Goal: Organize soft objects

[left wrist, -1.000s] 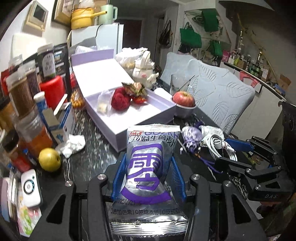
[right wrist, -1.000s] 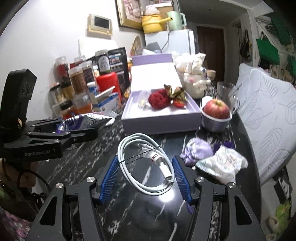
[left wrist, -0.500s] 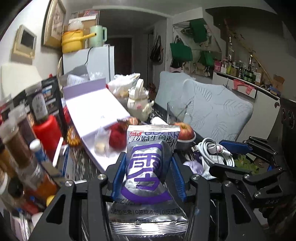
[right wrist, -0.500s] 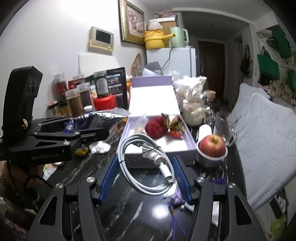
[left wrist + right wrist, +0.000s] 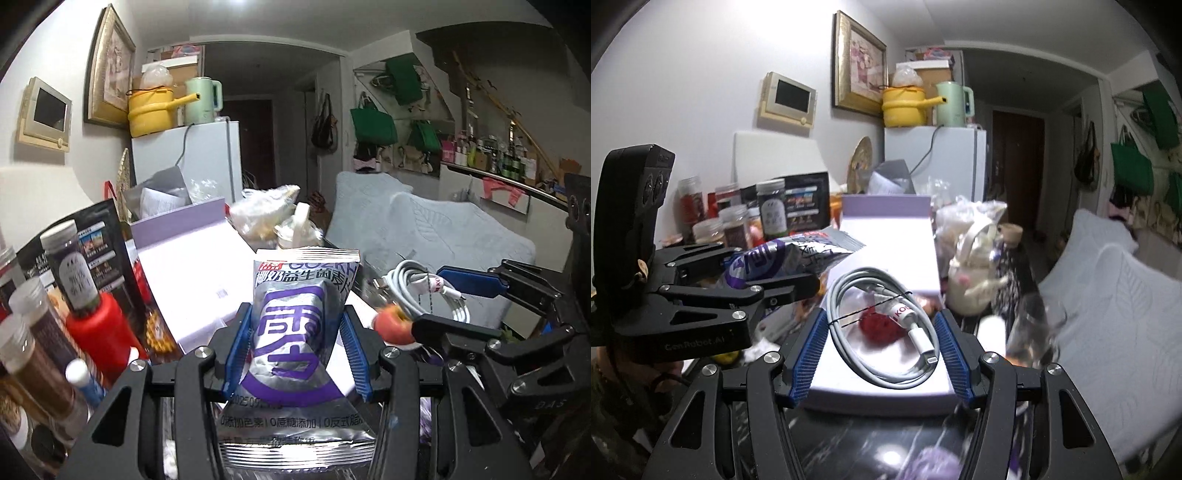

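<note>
Pouch [image 5: 295, 332]: silver and purple snack bag, upright between the blue pads of the left claw [image 5: 295, 347], pinched at the middle, lifted clear of the worktop [image 5: 849, 443].
Cable [image 5: 886, 328]: white coil tied with a thin band, held flat between the pads of the right claw [image 5: 882, 347], hanging above the near end of the lilac box [image 5: 886, 395].
Left claw: closed on the pouch, both pads pressing the foil.
Right claw: closed on the cable coil, pads at its two outer sides.
Box: open, lid [image 5: 192, 266] leaning back; red fuzzy ball [image 5: 879, 328] inside, seen through the coil.
Neighbours: apple [image 5: 393, 325] just beside the right claw in the left view; jars [image 5: 33, 332] and red bottle [image 5: 99, 332] at the left; glass [image 5: 1030, 332] and white teapot [image 5: 971, 284] at the right of the box.
Risk, pouch: probably slippery foil with air inside; may slide down or tip out if the squeeze loosens.
Risk, cable: only the rim of the loop gripped; may sag or twist free, and the plug end could catch the box wall when lowered.
Risk, space: both claws close together, so possible bump between them over the box.
Hidden: most of the box floor, covered by pouch and coil; lower edge of the pouch cut off by the claw body.
Unclear: purple soft thing [image 5: 934, 461] at the bottom of the right view, blurred; glass also smeared.
</note>
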Motion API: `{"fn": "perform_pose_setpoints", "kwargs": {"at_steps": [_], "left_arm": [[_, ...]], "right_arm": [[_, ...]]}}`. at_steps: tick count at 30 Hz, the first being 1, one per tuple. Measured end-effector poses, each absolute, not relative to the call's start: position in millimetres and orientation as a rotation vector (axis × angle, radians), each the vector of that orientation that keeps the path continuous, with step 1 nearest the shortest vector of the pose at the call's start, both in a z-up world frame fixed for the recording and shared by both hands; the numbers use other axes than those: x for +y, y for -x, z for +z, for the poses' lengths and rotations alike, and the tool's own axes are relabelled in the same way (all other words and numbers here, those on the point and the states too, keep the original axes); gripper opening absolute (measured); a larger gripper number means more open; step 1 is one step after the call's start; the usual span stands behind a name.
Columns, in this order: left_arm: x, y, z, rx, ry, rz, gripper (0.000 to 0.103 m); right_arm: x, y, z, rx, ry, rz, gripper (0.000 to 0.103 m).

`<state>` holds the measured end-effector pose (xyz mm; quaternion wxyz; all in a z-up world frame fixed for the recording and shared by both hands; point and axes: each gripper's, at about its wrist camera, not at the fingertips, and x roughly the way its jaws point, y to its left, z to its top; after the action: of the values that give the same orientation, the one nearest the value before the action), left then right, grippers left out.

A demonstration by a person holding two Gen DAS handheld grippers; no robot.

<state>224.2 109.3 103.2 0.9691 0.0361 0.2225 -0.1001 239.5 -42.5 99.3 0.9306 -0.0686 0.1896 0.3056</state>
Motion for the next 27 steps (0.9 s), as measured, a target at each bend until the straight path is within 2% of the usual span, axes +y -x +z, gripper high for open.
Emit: {"fn": "perform_pose_setpoints", "kwargs": {"at_steps": [11,27], "left_arm": [[124.5,-291.4,101.8,0.438,-0.043,-0.126,0.047],[150.8,-366.3,51.8,0.528,-0.032,-0.007,0.047]], "right_arm": [[-22.4,-299.9,112.5,0.341,0.154,0.651,0.06],[5.8,-381.7,78.9,0.407,0.16,0.67,0.06]]}}
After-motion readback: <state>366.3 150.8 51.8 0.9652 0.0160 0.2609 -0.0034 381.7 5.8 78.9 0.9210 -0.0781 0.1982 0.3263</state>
